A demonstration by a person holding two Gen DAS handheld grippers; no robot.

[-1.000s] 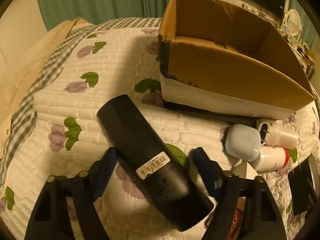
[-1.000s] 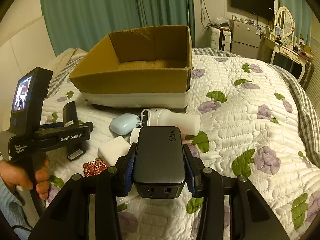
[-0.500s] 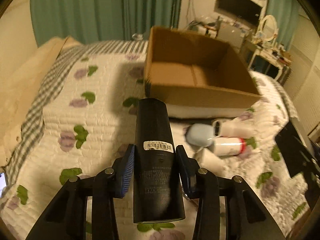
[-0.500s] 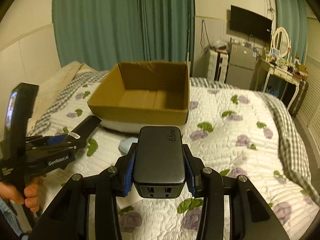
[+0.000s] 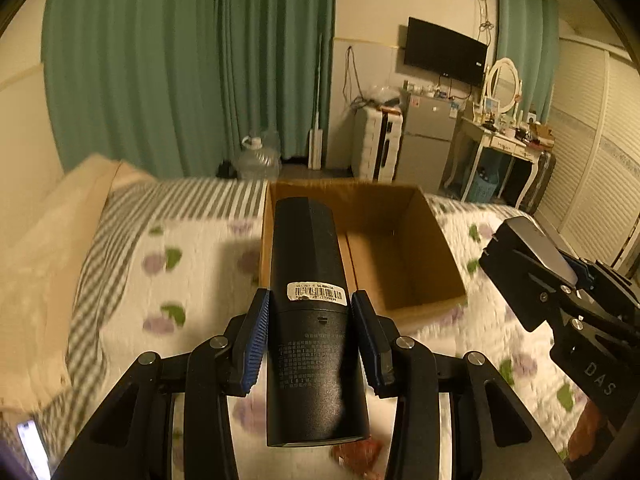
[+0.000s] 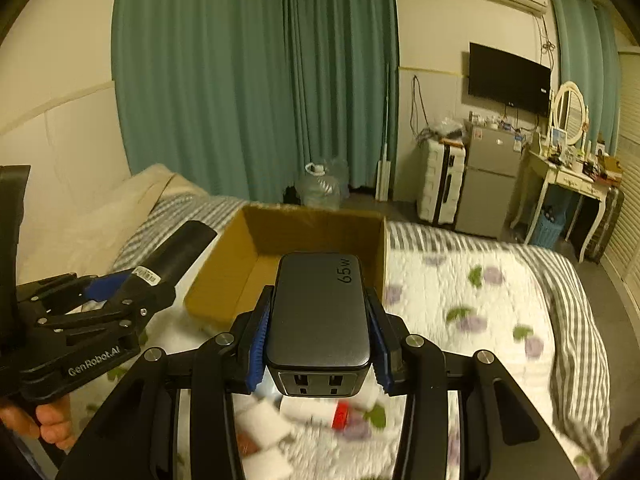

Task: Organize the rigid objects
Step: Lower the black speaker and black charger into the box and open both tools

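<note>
My left gripper (image 5: pixel 310 332) is shut on a long black device with a barcode sticker (image 5: pixel 310 320) and holds it in the air, pointing at the open cardboard box (image 5: pixel 404 256) on the bed. My right gripper (image 6: pixel 318 340) is shut on a dark grey 65W charger (image 6: pixel 318 312), held above the bed in front of the same box (image 6: pixel 244 256). The box looks empty inside. The left gripper with its black device (image 6: pixel 176 252) shows at the left of the right wrist view; the right gripper (image 5: pixel 560 292) shows at the right of the left wrist view.
White bottles, one with a red cap (image 6: pixel 340 416), and white blocks (image 6: pixel 264 428) lie on the floral quilt (image 6: pixel 480 312) below the right gripper. A red packet (image 5: pixel 352 452) lies under the left gripper. Green curtains, a fridge, a suitcase and a dresser stand beyond the bed.
My left gripper closed on the black device and lifted it off the quilt. Both grippers have risen with their objects and now face the box from higher up.
</note>
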